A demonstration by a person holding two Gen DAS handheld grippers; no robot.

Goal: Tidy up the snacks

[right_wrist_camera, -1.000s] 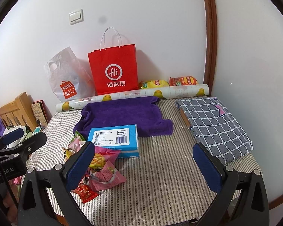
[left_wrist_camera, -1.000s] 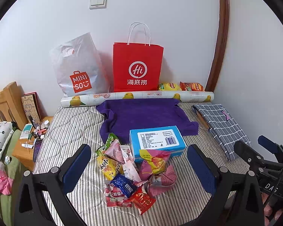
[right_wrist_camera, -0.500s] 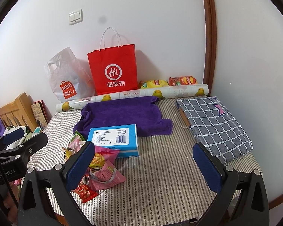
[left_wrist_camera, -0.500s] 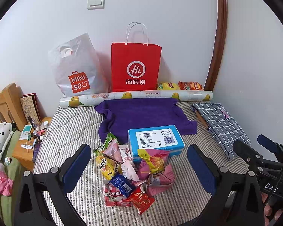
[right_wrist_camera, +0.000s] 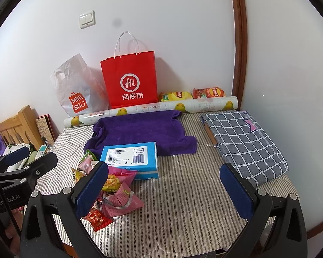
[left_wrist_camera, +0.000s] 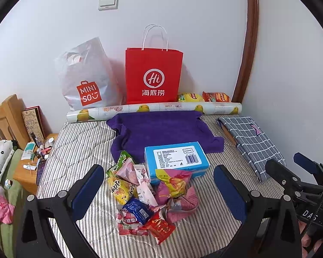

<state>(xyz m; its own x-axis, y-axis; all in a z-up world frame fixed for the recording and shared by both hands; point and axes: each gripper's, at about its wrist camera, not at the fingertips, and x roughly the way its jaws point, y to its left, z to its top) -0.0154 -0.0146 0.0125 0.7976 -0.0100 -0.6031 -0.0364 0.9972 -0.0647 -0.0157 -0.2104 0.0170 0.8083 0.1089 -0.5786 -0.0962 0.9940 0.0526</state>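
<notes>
Snack packets [left_wrist_camera: 148,195] lie heaped dead ahead of the left gripper [left_wrist_camera: 159,191], wide open and empty. The right gripper [right_wrist_camera: 164,188], likewise agape and empty, has the heap off its left finger, farther.

- The left gripper [left_wrist_camera: 159,190] has its jaws spread wide, nothing between them.
- Its two blue pads [left_wrist_camera: 87,191] face each other across the gap, on black arms that angle up from the bottom of the left wrist view.
- The right gripper [right_wrist_camera: 163,190] is likewise spread wide and holds nothing.
- Its blue pads [right_wrist_camera: 236,193] sit on black arms that rise from the lower corners of the right wrist view.
- Both grippers are level with each other and side by side: each shows at the edge of the other's view, the right gripper [left_wrist_camera: 299,176] and the left gripper [right_wrist_camera: 26,161].
- A hand [left_wrist_camera: 309,236] grips the right gripper's handle, only partly seen.
</notes>
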